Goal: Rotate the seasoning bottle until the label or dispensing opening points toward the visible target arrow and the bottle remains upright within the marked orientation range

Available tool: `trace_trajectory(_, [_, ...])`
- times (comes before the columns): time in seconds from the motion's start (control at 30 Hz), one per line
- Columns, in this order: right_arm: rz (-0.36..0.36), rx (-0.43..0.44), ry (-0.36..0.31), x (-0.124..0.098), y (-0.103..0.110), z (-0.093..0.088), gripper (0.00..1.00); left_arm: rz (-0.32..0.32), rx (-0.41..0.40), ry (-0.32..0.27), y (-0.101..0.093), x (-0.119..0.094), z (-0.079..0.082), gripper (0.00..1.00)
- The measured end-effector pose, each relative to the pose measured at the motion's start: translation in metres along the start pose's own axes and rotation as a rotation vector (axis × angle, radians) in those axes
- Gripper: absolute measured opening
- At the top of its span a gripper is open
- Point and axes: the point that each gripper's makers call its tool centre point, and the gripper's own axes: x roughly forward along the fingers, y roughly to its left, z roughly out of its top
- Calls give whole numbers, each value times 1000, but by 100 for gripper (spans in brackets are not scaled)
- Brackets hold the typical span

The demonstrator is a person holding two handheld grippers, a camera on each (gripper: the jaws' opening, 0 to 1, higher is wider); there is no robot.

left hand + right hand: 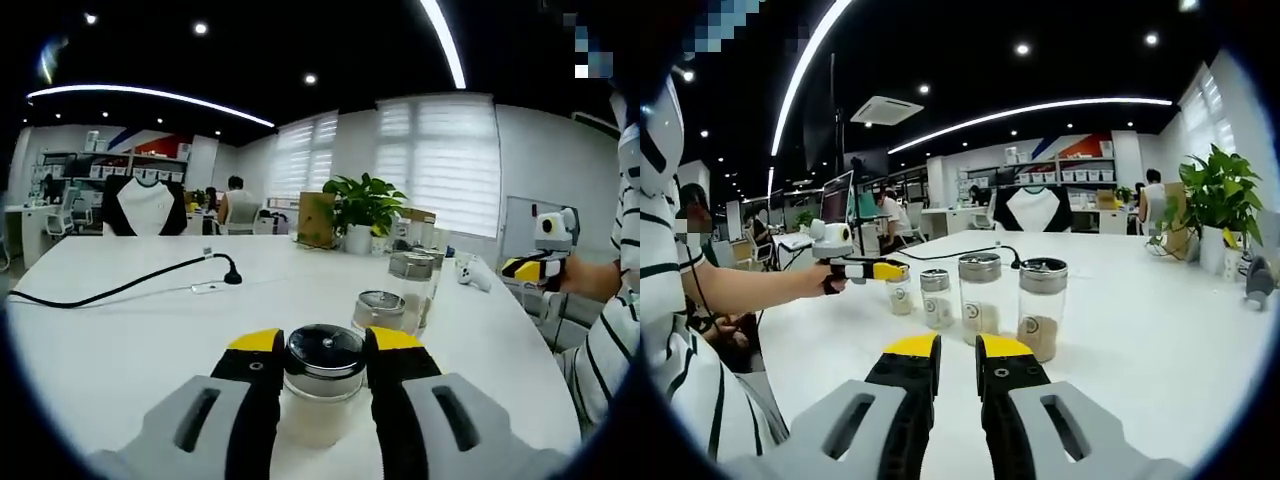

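Note:
A glass seasoning bottle with a round metal lid stands upright on the white table, pale powder in its base. My left gripper is shut on it, one yellow-tipped jaw on each side just under the lid. In the right gripper view that same bottle is the leftmost of a row, with the left gripper on it, held by a person's hand. My right gripper hovers low over the table, jaws nearly together with nothing between them, short of the row.
Three more lidded bottles stand in the row; two of them sit just behind the held one. A black cable crosses the table at left. A potted plant stands at the far edge.

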Motion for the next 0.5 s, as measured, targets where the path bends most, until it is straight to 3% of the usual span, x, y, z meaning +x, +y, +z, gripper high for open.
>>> trace_trajectory(0.33, [-9, -4, 19, 0, -1, -4, 11, -155, 34, 53, -8, 0, -4, 34])
trace_trajectory(0.5, [-1, -16, 20, 2, 4, -1, 11, -181, 38, 61, -9, 1, -4, 34])
